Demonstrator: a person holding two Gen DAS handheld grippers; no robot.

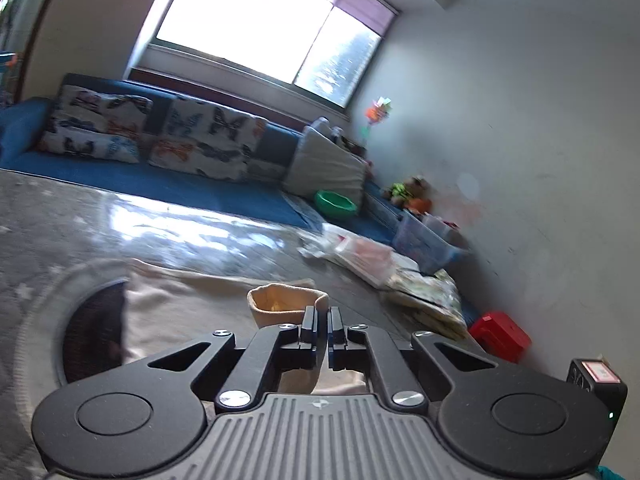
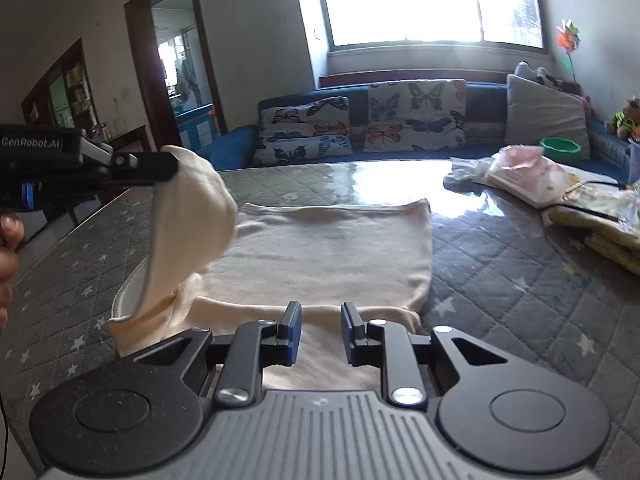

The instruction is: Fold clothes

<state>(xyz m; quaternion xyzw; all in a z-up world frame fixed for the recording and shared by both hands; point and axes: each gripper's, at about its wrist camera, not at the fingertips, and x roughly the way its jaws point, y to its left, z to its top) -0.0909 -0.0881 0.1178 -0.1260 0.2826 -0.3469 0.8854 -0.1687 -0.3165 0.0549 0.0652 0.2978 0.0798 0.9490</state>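
Clearly, the cream garment (image 2: 320, 248) lay spread on the quilted grey desk (image 2: 500, 264), its body flat and squared, with the far hem running straight toward the blue sofa (image 2: 236, 148) and the right edge ending well short of the pile of bags and books (image 2: 560, 192). The left hand-held gripper (image 1: 323, 326) was clenched on a cuff of that garment, the sleeve lifted off the desk and hanging in a loose curve at the garment's left side; in the right wrist view a hand (image 2: 8, 248) showed behind it. The right hand-held gripper (image 2: 320, 334) hovered released over the garment's near edge, its blue-padded fingers apart with cloth showing between them and nothing held. Bare quilted desk lay open to the right of the garment and beyond its far hem, where window glare struck the surface. Left of the garment only a narrow strip remained before the desk's edge.
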